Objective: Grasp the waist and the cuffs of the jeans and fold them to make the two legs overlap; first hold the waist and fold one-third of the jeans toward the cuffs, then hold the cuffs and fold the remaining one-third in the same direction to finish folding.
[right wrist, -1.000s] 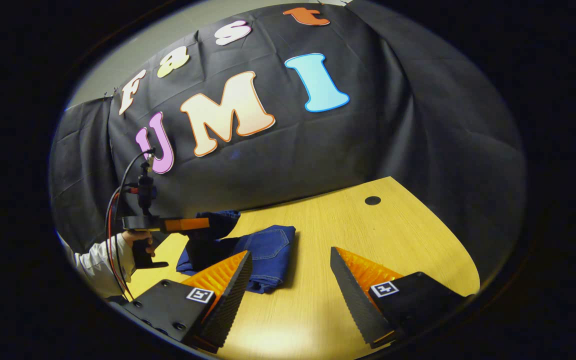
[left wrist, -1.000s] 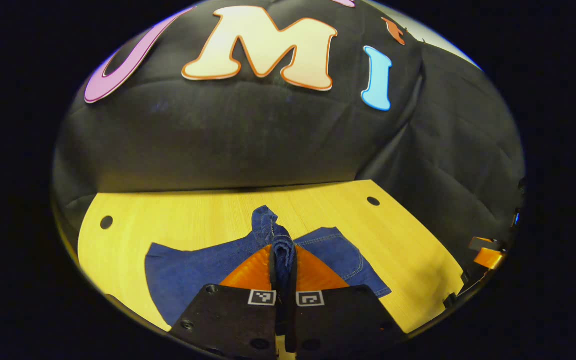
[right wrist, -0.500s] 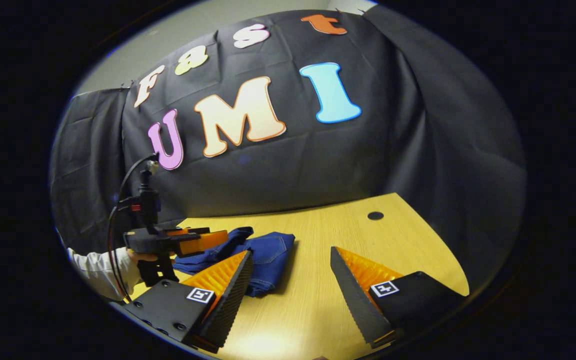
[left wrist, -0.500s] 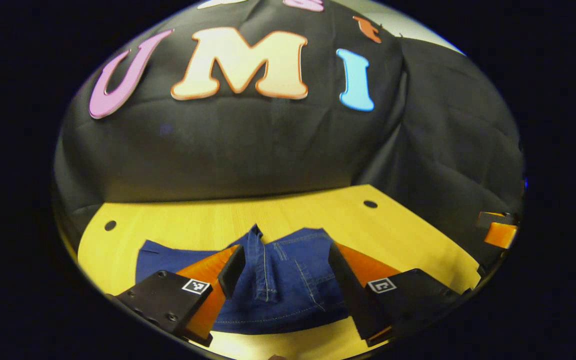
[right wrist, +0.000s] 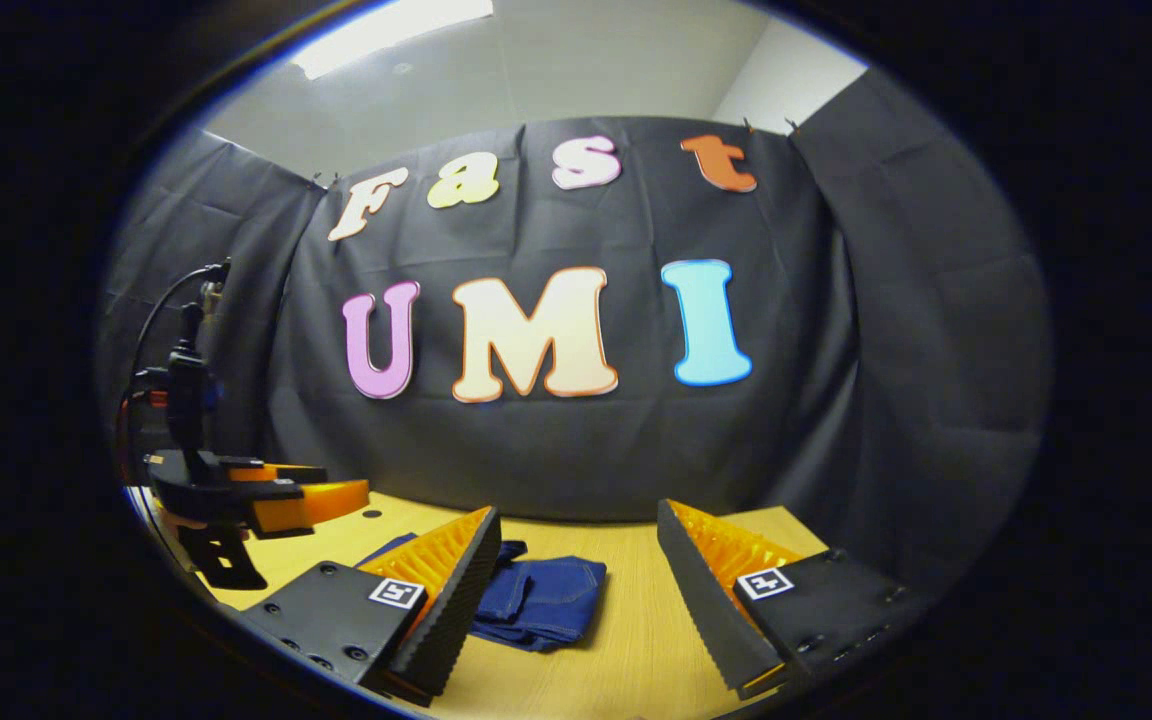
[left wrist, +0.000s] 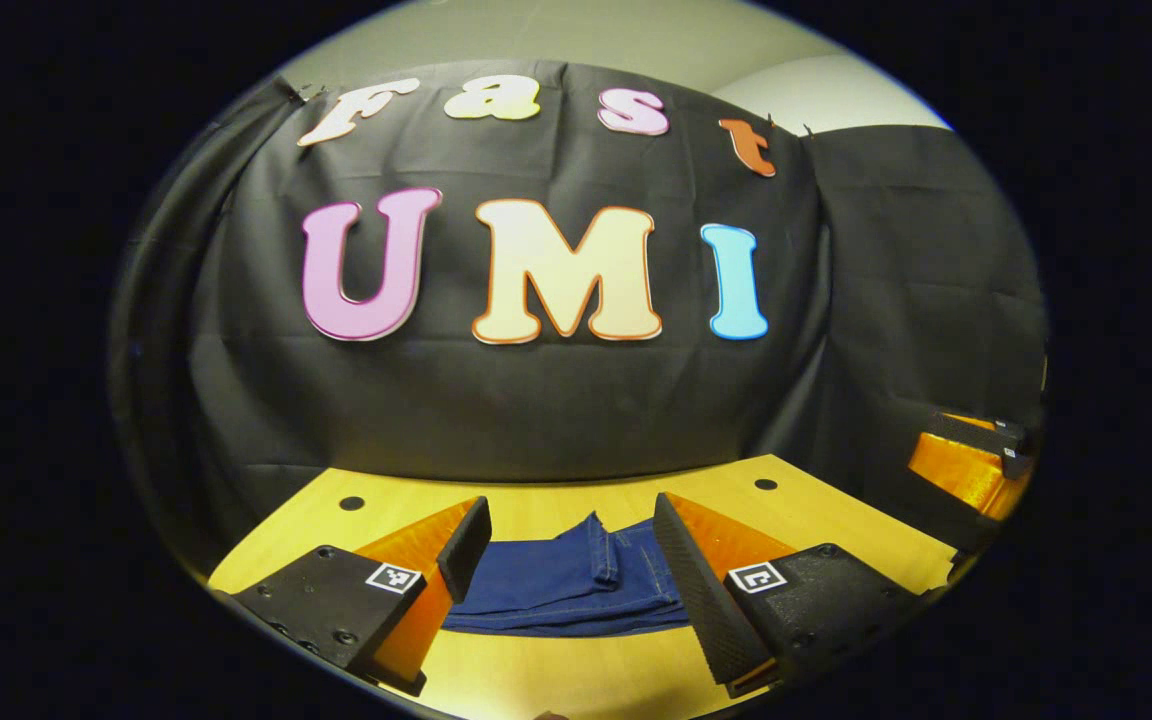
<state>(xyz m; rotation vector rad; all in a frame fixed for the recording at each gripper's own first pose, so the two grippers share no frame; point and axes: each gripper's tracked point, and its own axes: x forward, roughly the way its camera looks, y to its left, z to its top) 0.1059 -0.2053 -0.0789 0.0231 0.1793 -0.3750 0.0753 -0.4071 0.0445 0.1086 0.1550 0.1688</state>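
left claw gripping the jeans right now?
No. In the left gripper view the left claw stands open, and the folded jeans lie loose on the table beyond its fingers.

I'm working in a staged recording booth, more lab than home: black cloth (right wrist: 576,450) hangs as a backdrop behind a bare wooden table (left wrist: 546,505), pinned along its top edge and wrapping round both sides. The tabletop has round holes (left wrist: 765,484) drilled near its far corners, like a rig bench rather than furniture. Above the cloth I see a plain pale wall (right wrist: 626,70) and a ceiling light strip (right wrist: 391,22), which suggests an office-type room.
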